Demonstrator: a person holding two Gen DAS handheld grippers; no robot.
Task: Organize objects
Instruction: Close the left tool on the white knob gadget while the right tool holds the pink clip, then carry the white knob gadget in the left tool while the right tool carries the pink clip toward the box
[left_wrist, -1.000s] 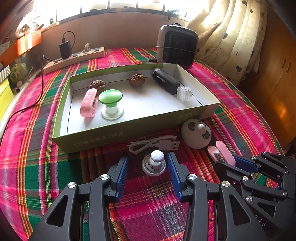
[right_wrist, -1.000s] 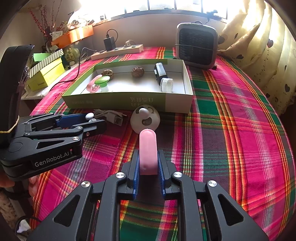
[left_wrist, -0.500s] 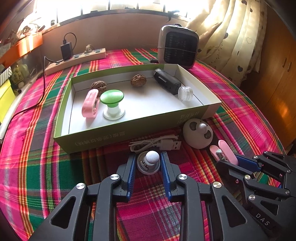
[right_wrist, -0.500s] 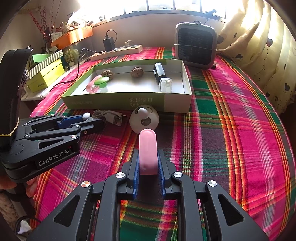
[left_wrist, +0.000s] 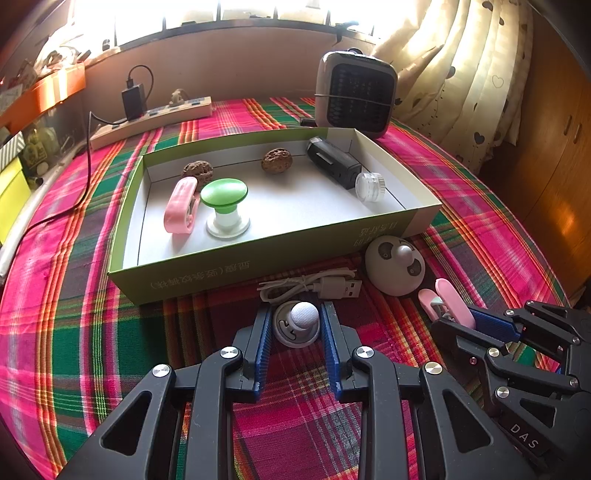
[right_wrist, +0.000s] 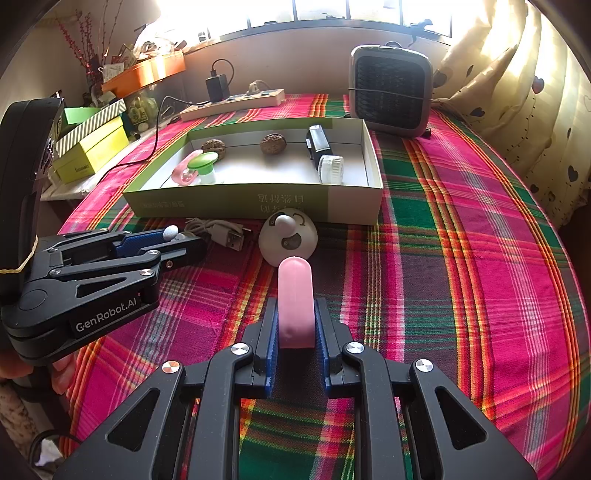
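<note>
On plaid cloth, just before green box (left_wrist: 207, 273): round white knob (left_wrist: 297, 323), pebbled ball top | left gripper (left_wrist: 295, 325) jaws just closed, ribbed blue pads gripping it, "GenRobot.AI" | right gripper (right_wrist: 295, 325) clamped on smooth pink clip (right_wrist: 294, 299)

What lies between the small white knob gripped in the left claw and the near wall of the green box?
A coiled white USB cable lies on the cloth between the white knob and the green box, seen clearest in the left wrist view.
</note>
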